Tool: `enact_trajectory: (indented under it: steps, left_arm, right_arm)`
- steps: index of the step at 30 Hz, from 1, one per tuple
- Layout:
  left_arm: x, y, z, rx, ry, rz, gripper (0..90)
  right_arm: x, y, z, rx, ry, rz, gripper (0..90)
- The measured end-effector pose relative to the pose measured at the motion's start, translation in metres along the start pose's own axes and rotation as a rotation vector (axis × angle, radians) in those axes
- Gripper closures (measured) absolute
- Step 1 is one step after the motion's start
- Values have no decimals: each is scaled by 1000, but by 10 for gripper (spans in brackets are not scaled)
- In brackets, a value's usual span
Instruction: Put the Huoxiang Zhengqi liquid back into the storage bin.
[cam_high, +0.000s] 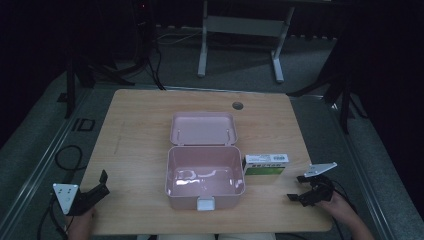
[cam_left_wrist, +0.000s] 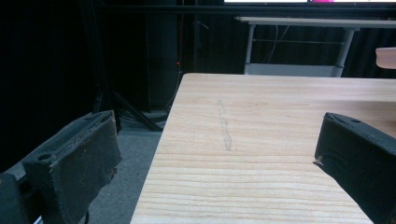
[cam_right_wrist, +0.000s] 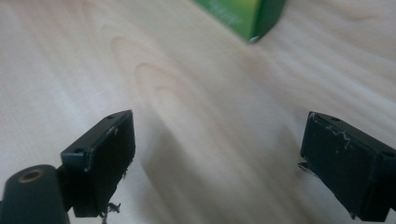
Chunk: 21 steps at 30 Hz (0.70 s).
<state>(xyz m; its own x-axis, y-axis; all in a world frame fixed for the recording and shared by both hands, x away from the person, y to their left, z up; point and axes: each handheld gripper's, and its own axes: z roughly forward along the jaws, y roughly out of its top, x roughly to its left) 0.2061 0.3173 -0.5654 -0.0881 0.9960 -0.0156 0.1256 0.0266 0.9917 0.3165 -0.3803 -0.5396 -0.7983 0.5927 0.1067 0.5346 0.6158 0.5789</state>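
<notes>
Right gripper (cam_high: 301, 188) sat with jaws wide apart, just short of green carton (cam_high: 265, 164). Looked light, crushable cardboard. Best pinched gently across long flat sides.

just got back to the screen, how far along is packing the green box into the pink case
Done: the pink case lies open, nothing inside. In hand: the right tool, open, sits near the green box, not touching. The left tool is open at the table's edge. Left: grasp, place, close.
</notes>
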Motion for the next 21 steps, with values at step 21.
enact_trajectory:
  steps: [21]
  left_arm:
    - [0, 0, 0, 0, -12, 6, 4]
  right_arm:
    - [34, 48, 7, 308, 96, -256, 99]
